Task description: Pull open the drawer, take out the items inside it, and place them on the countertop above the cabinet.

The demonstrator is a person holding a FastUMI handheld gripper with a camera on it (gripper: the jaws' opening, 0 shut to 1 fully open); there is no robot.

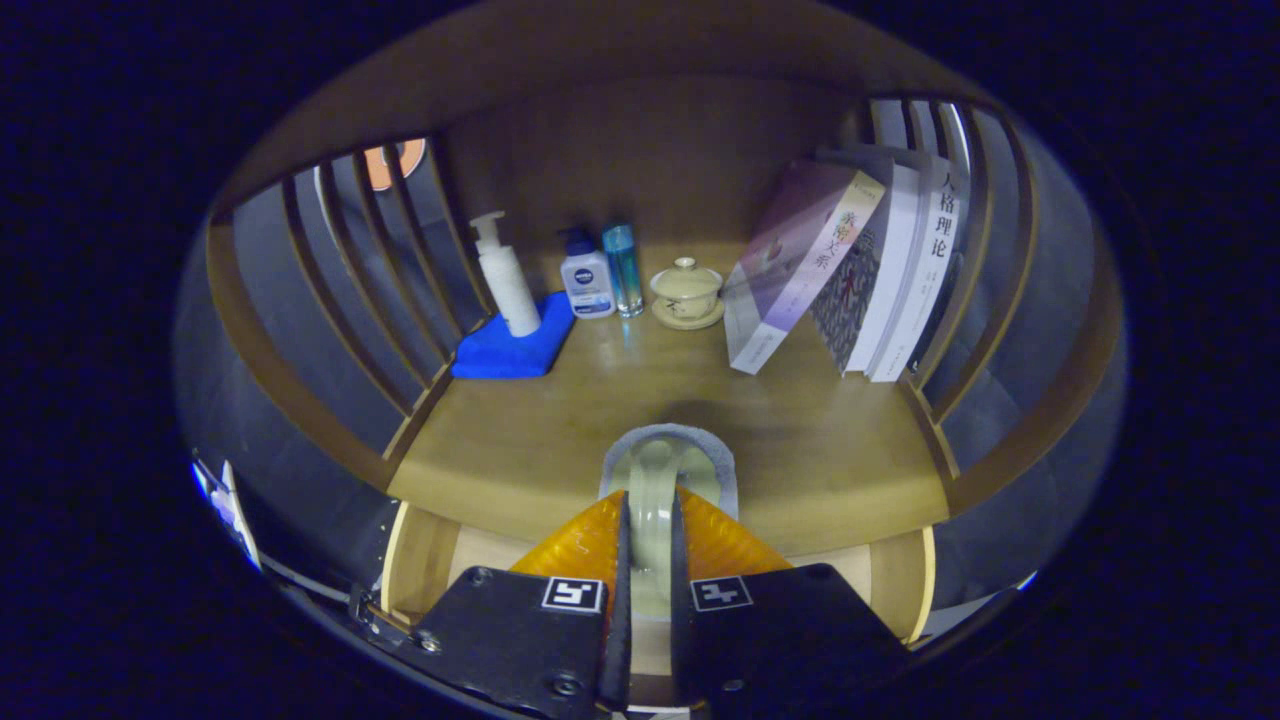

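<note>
Fingers (650, 520) pinch a pale cup (655, 470) over the counter (830, 450); lower it level, then release.

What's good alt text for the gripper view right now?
The gripper is shut on a pale green dish, held over the front edge of a wooden countertop. Beyond it stand a pump bottle on a blue cloth, two small bottles, a lidded teacup and leaning books.

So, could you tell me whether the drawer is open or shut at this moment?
Open: the drawer shows its light interior below the countertop edge, behind the hand-held gripper, which is shut on a pale cup.
</note>
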